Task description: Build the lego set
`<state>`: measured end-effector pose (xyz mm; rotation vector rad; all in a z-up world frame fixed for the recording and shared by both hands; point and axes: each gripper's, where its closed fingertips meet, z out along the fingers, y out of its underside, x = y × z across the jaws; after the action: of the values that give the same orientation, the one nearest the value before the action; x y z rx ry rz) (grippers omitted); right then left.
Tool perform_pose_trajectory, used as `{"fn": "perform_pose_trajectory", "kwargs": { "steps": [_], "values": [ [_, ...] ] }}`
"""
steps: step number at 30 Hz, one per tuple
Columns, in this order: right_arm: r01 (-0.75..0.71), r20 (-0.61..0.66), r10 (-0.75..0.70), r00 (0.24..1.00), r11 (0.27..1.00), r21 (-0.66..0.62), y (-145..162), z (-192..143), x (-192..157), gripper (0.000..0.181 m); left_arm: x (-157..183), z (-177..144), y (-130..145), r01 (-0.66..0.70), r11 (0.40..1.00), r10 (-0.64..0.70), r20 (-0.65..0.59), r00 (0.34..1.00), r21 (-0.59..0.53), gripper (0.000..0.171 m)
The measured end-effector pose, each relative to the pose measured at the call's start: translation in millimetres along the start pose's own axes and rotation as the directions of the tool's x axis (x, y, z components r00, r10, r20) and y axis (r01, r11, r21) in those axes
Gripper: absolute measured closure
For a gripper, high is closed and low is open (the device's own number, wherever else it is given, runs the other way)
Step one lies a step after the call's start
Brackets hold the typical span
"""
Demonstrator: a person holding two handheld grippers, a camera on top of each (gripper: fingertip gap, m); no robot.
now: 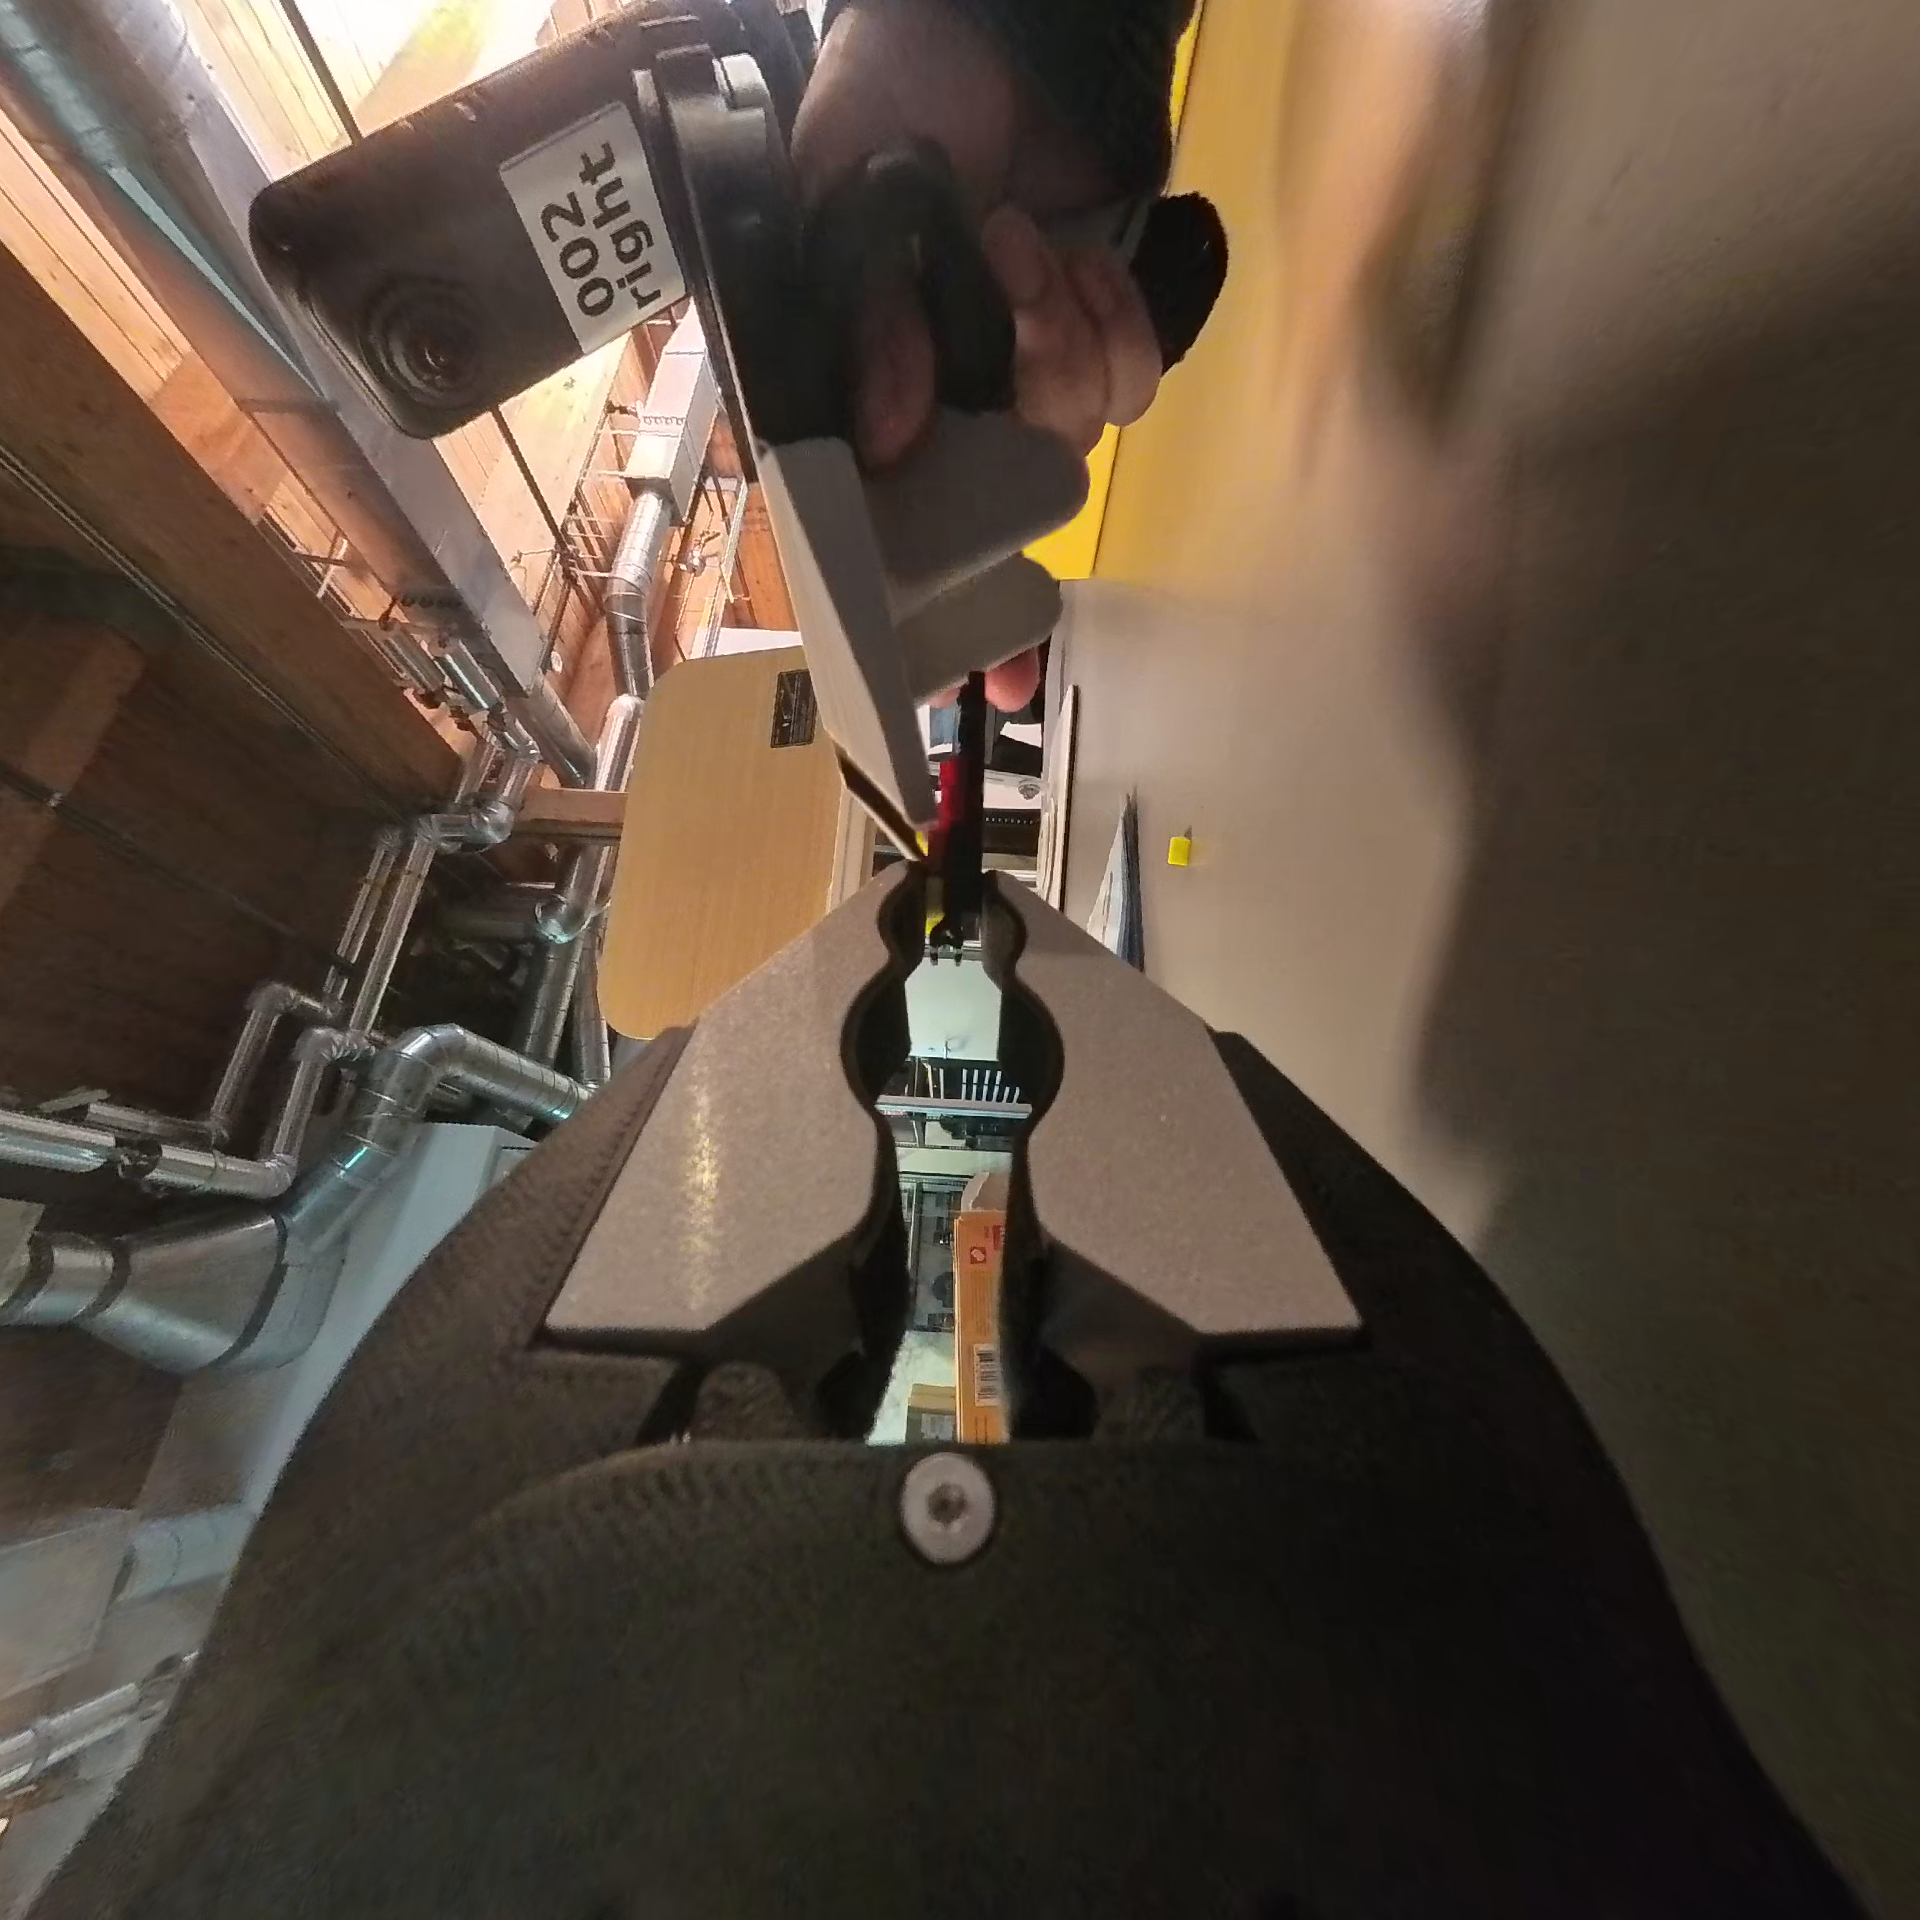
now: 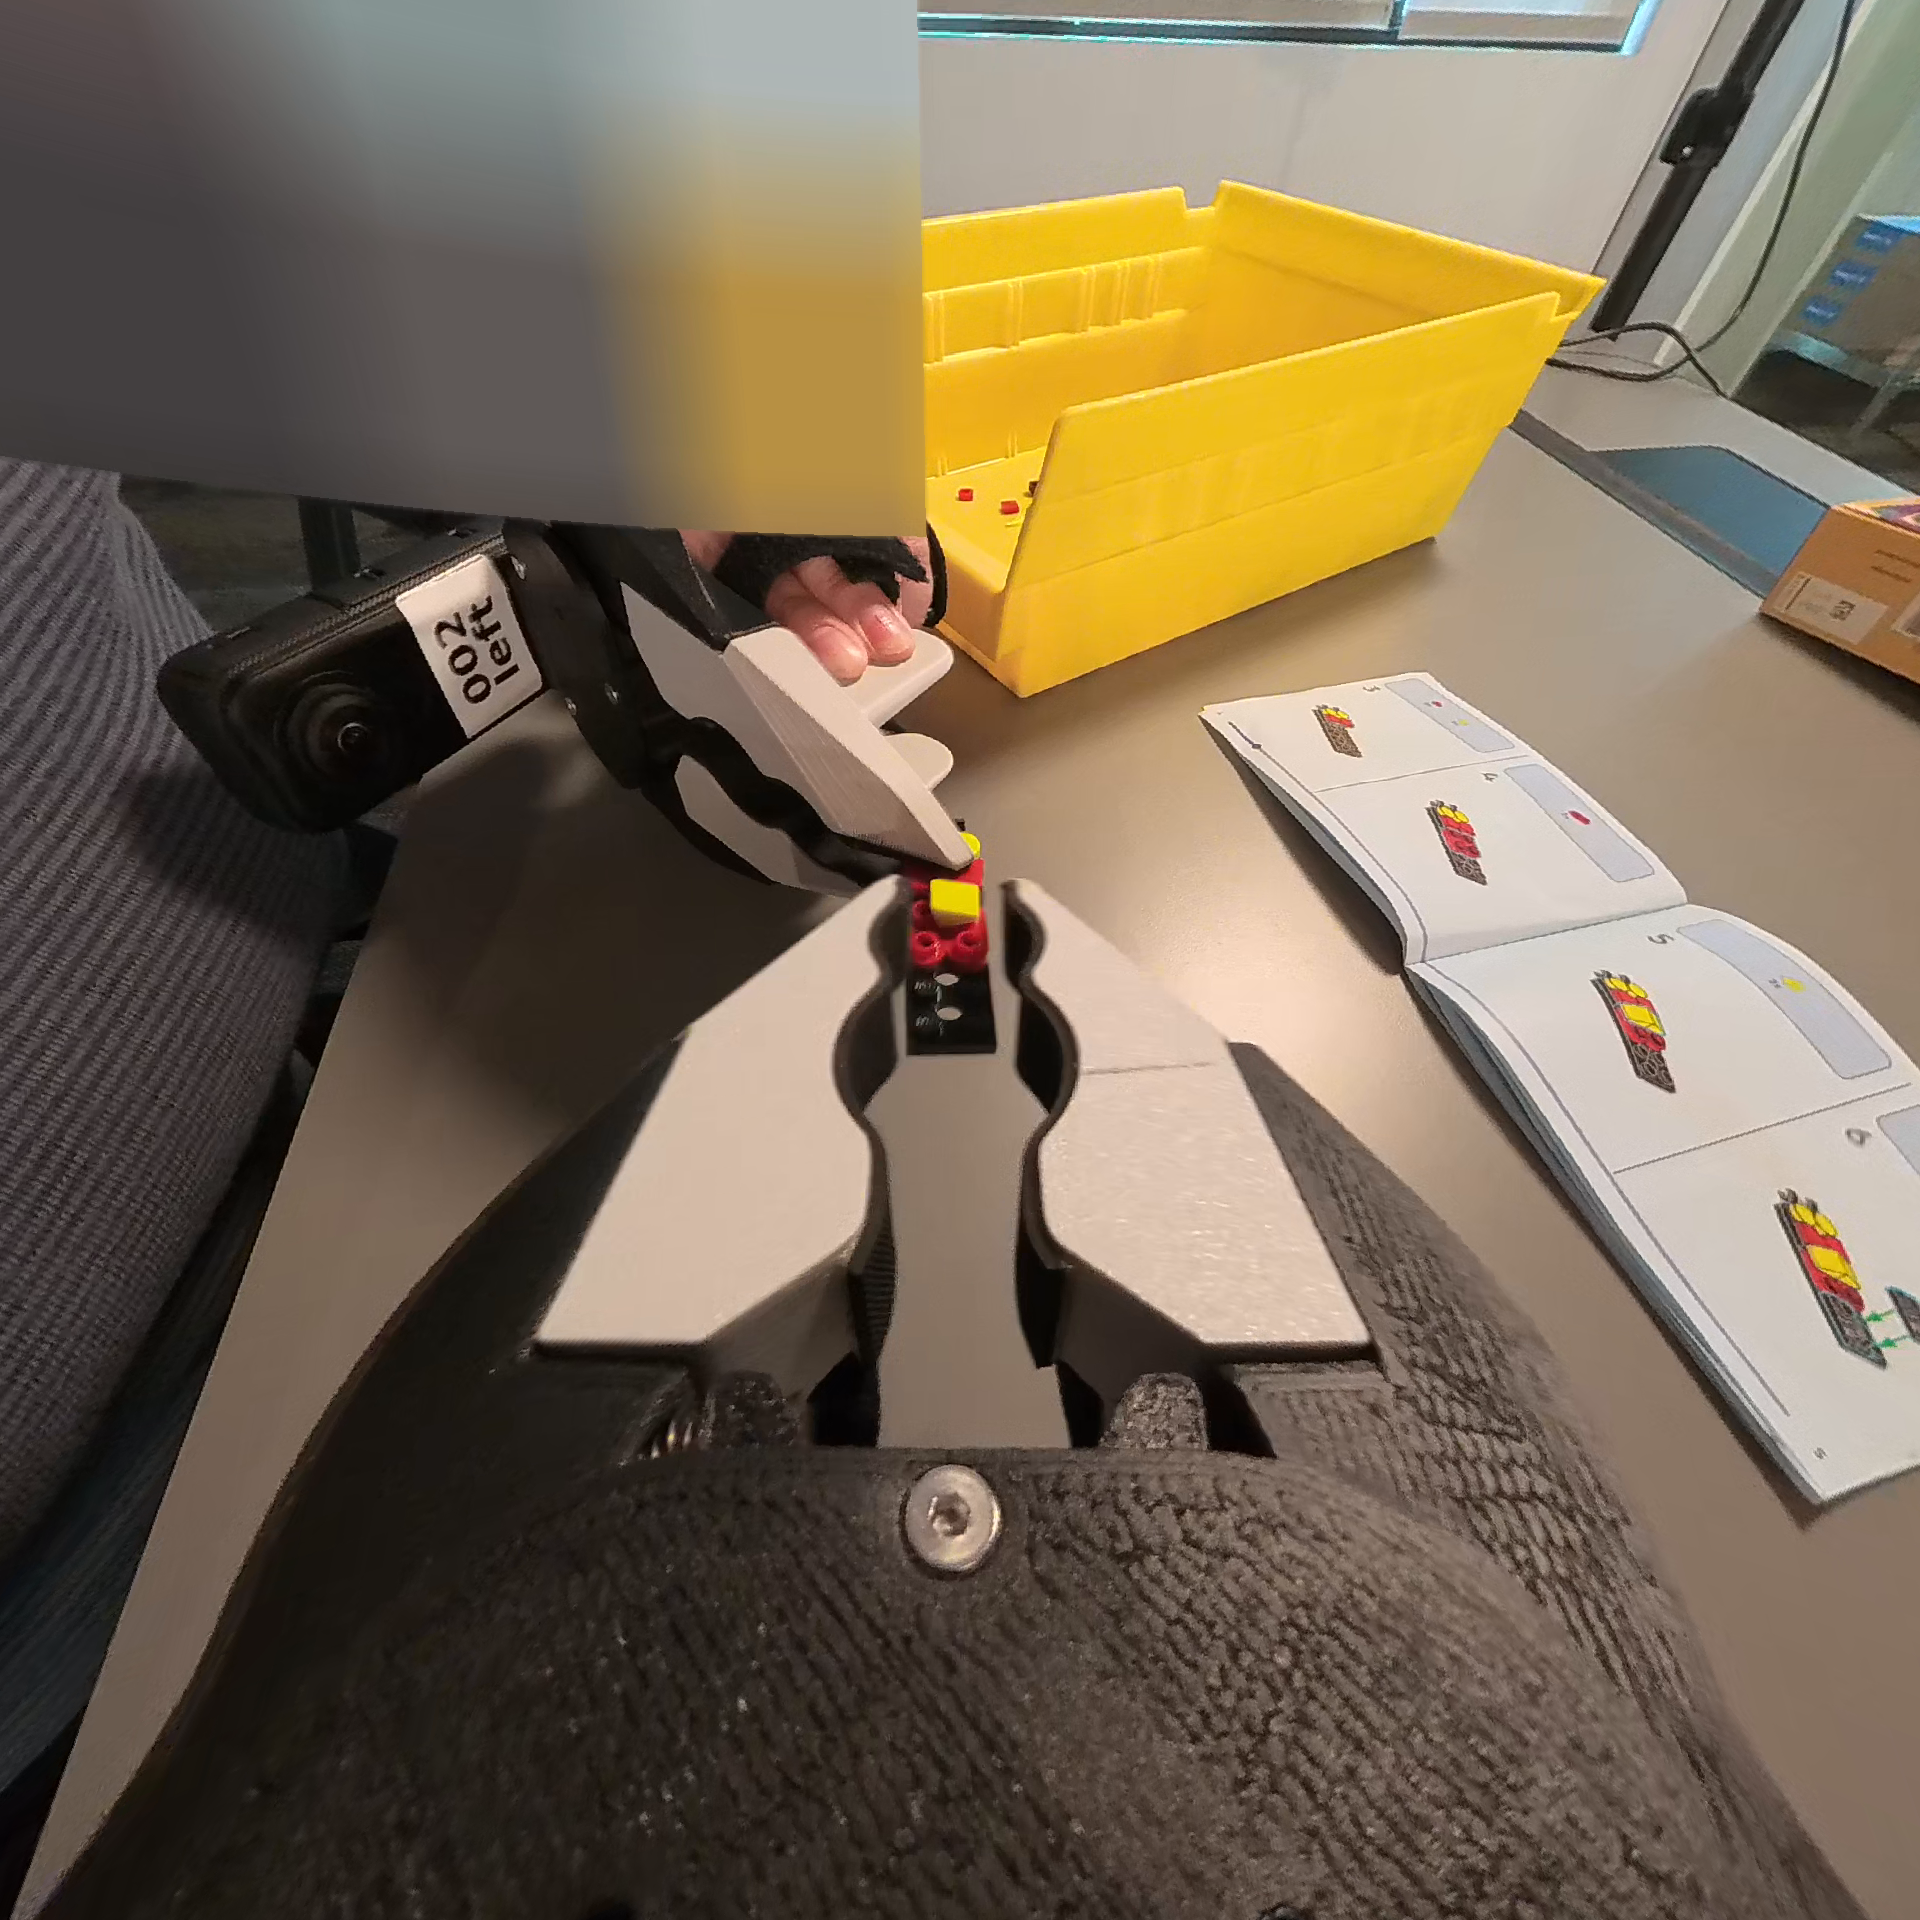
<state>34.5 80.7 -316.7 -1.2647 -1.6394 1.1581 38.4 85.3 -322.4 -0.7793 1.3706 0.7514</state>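
While both grippers are pinching the lego model in their jaws, just beside the yellow bin, a hard squeeze could be popping the yellow brick off.

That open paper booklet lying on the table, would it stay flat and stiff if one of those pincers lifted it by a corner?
Probably not. The instruction booklet looks like thin stapled paper, so it would likely droop and flop shut. Its pages already arch at the fold, suggesting little stiffness. It seems light, and on the smooth grey table it may slide when pushed.
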Motion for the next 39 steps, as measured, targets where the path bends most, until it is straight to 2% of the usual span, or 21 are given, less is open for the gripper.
{"fn": "perform_pose_trajectory", "kwargs": {
  "steps": [4, 6, 7, 8, 10, 11, 12, 15, 22, 26, 33, 39],
  "values": [
    [0.096, 0.018, -0.098, 0.995, 0.994, 0.058, -9, -5, -6, 0.141, 0, 1, 4, 0.018, 1.0, -0.018, -0.007, 1.0, -0.015, 0.162],
    [0.29, -0.067, -0.286, 0.956, 0.956, 0.052, -10, -7, -3, 0.127, 1, 2, 5, 0.034, 0.999, -0.035, -0.015, 0.999, -0.021, 0.162],
    [0.436, -0.128, -0.431, 0.893, 0.9, 0.006, -7, -7, 0, 0.127, 0, 2, 6, 0.045, 0.999, -0.046, -0.018, 0.999, -0.026, 0.162],
    [0.579, -0.175, -0.58, 0.795, 0.813, -0.066, -1, -6, 2, 0.13, 0, 3, 7, 0.058, 0.998, -0.059, -0.021, 0.998, -0.029, 0.162],
    [0.754, -0.22, -0.776, 0.591, 0.628, -0.191, 5, -4, 4, 0.14, 1, 4, 9, 0.079, 0.996, -0.08, -0.028, 0.996, -0.033, 0.162],
    [0.785, -0.221, -0.812, 0.54, 0.581, -0.217, 7, -2, 3, 0.143, 1, 4, 10, 0.082, 0.996, -0.083, -0.03, 0.996, -0.033, 0.162],
    [0.792, -0.219, -0.82, 0.529, 0.57, -0.217, 7, -1, 1, 0.144, 1, 4, 10, 0.082, 0.996, -0.083, -0.032, 0.996, -0.034, 0.162],
    [0.785, -0.234, -0.804, 0.546, 0.589, -0.191, 4, -2, 1, 0.15, 3, 4, 9, 0.076, 0.997, -0.077, -0.038, 0.996, -0.03, 0.162],
    [0.811, -0.201, -0.844, 0.498, 0.535, -0.236, 13, 2, 0, 0.163, 7, 4, 6, 0.068, 0.998, -0.069, -0.059, 0.996, -0.015, 0.162],
    [0.811, -0.199, -0.843, 0.5, 0.536, -0.234, 13, 3, -1, 0.169, 9, 4, 4, 0.062, 0.998, -0.062, -0.065, 0.996, -0.006, 0.162],
    [0.779, -0.165, -0.812, 0.559, 0.583, -0.231, 15, 2, -3, 0.17, 12, 2, 0, 0.08, 0.997, -0.079, -0.092, 0.993, 0.007, 0.162],
    [0.691, -0.113, -0.721, 0.683, 0.689, -0.217, 23, 4, -3, 0.171, 21, 2, -1, 0.104, 0.995, -0.103, -0.154, 0.983, -0.002, 0.162]
  ]
}}
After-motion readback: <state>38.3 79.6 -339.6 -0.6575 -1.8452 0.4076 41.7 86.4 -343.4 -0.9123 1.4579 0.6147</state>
